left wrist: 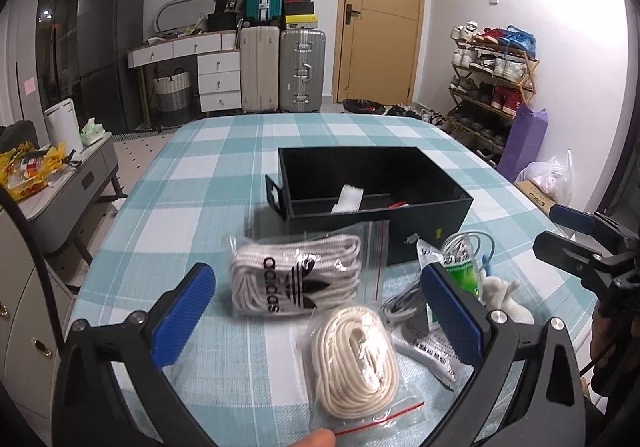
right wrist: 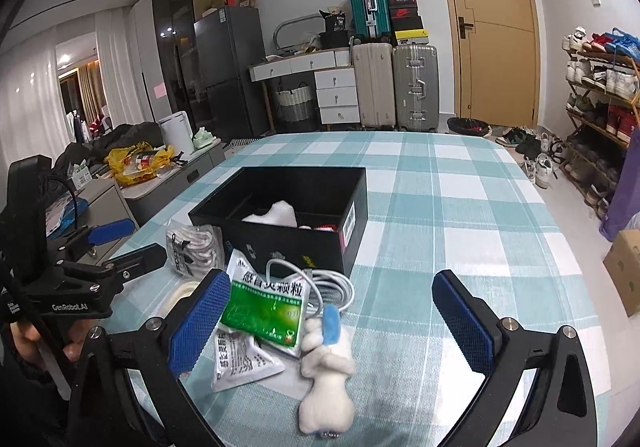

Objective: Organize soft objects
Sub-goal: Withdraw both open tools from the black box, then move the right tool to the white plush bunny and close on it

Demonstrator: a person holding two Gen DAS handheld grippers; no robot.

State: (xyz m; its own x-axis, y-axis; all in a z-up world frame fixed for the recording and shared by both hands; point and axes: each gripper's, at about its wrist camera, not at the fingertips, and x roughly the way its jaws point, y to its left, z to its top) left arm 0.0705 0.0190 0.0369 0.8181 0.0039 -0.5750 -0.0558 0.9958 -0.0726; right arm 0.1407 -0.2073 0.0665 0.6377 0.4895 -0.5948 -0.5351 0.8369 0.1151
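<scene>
Left gripper [left wrist: 318, 321] jaws spread, clear bag of coiled cream cord [left wrist: 360, 359] lay between. Right gripper [right wrist: 332, 321] jaws spread around white plush toy [right wrist: 326, 379] on checked counter [right wrist: 460, 215].

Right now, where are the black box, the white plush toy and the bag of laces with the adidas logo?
Black rectangular box [left wrist: 416, 243]: left wrist view, near outer wall.
White plush toy [right wrist: 326, 383]: right wrist view, its body.
Clear adidas-logo bag of white laces [left wrist: 294, 277]: left wrist view, printed logo.

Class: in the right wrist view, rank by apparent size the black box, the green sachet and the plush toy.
1. black box, clearly largest, though farther away.
2-3. green sachet and plush toy look alike; the toy lies nearer the camera, so I will not rank them.
</scene>
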